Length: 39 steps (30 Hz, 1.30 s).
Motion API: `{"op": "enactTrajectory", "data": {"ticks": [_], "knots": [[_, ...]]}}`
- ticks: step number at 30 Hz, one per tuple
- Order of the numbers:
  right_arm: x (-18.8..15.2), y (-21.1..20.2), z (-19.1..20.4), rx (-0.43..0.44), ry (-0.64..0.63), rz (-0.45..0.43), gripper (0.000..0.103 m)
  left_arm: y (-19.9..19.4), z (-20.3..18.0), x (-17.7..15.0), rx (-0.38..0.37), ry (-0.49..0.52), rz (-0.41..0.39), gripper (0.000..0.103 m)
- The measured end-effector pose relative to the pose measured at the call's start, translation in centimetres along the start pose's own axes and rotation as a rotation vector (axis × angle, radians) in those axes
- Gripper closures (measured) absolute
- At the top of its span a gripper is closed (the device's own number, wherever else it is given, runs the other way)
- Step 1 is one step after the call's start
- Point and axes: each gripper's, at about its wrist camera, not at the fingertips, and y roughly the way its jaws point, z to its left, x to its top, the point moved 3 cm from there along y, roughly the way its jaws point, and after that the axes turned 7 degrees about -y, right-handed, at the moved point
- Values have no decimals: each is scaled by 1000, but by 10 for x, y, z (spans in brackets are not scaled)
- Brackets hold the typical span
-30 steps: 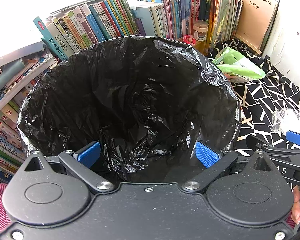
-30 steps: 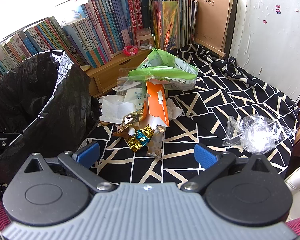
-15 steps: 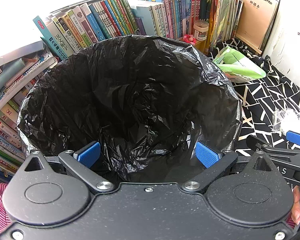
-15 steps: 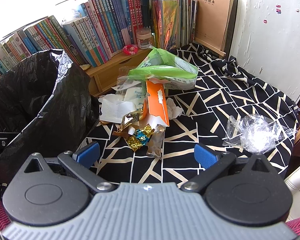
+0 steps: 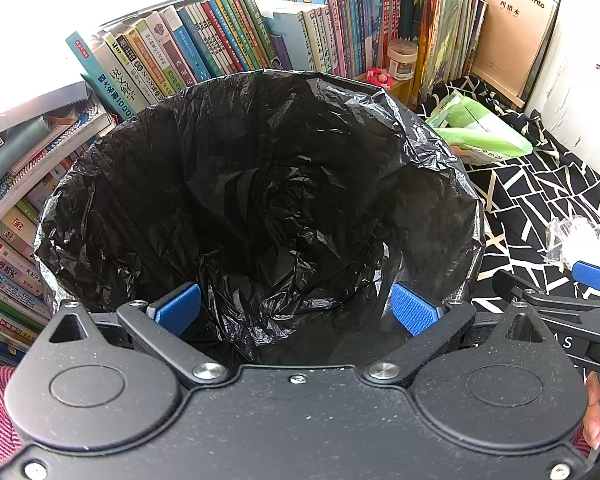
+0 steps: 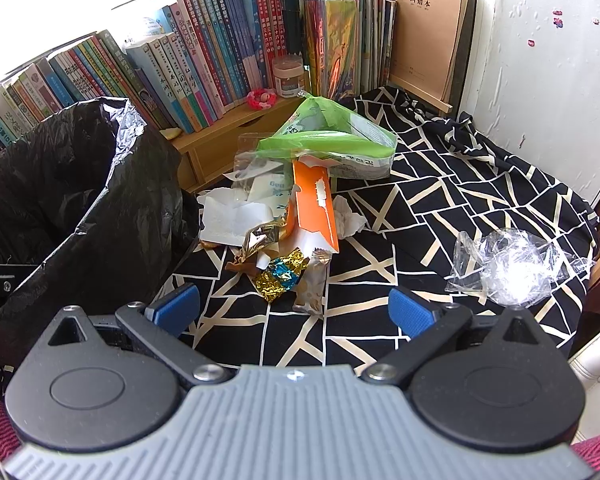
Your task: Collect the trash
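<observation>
Nothing has shifted since the earlier frames: both claws sit where they were, the trash untouched. The left claw [image 5: 296,308] is spread wide and released, its blue ribbed pads poised over the near rim of the black bin bag [image 5: 260,200], grasping nothing; the crinkled, glossy plastic sinks into a dark hollow, and its bottom is too shadowed to tell whether anything lies there. The right claw [image 6: 292,310] is likewise wide open and empty, held above the table [image 6: 440,208], which wears a black cloth with cream cracked-line patterning. Just ahead of it lies a gold-and-blue foil wrapper [image 6: 282,276] beside a pale, flattened snack packet [image 6: 314,284]. Beyond them, an orange carton [image 6: 314,204] with a torn face leans into a heap of white paper scraps [image 6: 232,220] and a crumpled tissue [image 6: 350,218]. Well off to the right sits a crumpled clear plastic film [image 6: 512,268]. Farther back, a green plastic bag [image 6: 332,140] drapes over the pile, and behind stand upright books [image 6: 204,68].
</observation>
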Motion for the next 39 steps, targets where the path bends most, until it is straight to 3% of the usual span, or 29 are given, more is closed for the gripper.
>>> {"op": "enactTrajectory", "data": {"ticks": [22,34,39], "knots": [[1,2,-1,-19,2,-7,0,2,2,-2,-1,1,-5,1],[8,-9,-13,-53,55,-167,0,-12,17,2,-17,-41,-56,2],[10,-6,-13,-18,52,-144,0,-18,28,2,-15,-47,-72,5]]}}
